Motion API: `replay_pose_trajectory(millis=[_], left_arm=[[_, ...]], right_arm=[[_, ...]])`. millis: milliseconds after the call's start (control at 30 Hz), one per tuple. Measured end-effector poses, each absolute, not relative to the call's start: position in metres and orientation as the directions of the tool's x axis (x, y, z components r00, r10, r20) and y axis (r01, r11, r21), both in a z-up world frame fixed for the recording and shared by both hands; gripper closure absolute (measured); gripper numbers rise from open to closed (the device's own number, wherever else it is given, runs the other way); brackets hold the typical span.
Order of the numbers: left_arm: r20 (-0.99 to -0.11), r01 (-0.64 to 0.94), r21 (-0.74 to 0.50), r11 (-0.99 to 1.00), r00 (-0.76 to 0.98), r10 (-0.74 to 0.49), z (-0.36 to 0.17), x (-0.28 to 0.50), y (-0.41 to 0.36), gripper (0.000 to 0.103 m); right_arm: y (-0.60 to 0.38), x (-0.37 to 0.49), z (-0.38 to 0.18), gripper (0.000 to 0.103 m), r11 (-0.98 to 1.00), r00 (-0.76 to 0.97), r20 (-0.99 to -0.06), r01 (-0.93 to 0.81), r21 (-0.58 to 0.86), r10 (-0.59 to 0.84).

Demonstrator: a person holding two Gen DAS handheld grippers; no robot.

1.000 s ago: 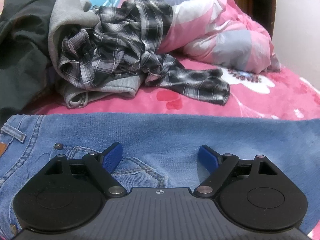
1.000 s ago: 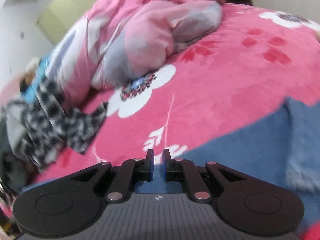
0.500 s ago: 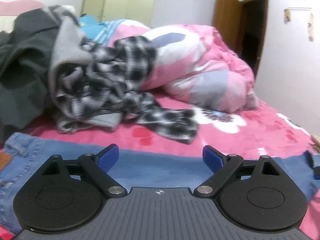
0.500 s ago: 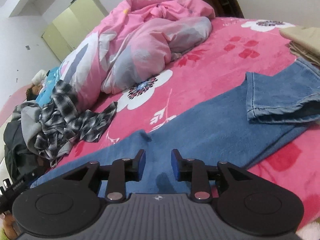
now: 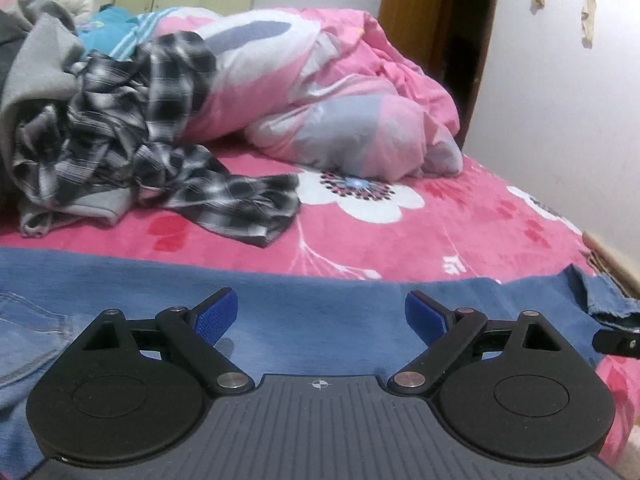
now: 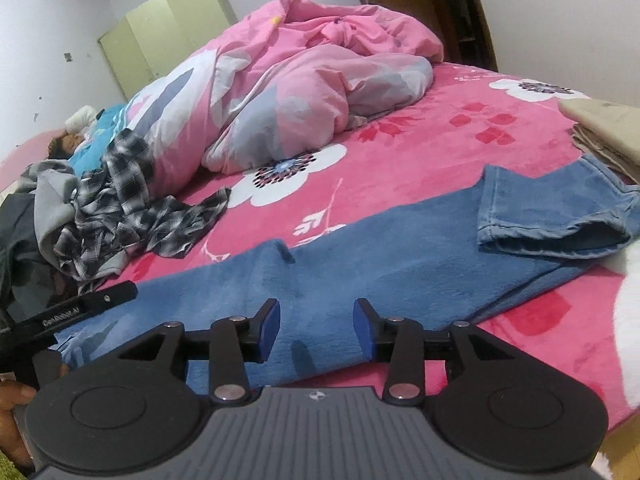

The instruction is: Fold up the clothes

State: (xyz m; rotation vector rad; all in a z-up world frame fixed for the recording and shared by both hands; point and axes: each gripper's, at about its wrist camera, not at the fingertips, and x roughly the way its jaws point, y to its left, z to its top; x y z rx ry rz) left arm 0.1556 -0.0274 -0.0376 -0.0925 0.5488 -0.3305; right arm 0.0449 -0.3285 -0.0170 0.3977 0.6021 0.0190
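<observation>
Blue jeans (image 6: 384, 256) flat across the pink bed (image 6: 420, 168), let go a moment ago by the right gripper (image 6: 316, 326), both grippers' jaws now wide open, left gripper (image 5: 320, 316) too, ready for another fold.

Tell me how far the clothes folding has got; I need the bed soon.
Done: beige folded clothes sit at the bed's edge. In hand: the jeans lie flat, one leg end turned over; the left claw and right claw are open, holding nothing. Left: the checked shirt and grey top, heaped.
</observation>
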Motion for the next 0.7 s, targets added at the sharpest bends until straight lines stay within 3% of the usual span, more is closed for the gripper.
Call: replay_pose_trajectory(millis=[533, 700], left_arm=[[-0.596, 0.267, -0.100, 0.958, 0.755, -0.273, -0.070, 0.172, -0.043, 0.012], [-0.600, 0.269, -0.073, 0.960, 0.758, -0.258, -0.075, 0.173, -0.047, 0.011]], right_arm=[[-0.385, 0.032, -0.004, 0.060, 0.973, 0.859, -0.500, 0.194, 0.128, -0.106], [-0.397, 0.042, -0.013, 0.059, 0.983, 0.853, -0.491, 0.178, -0.045, -0.176]])
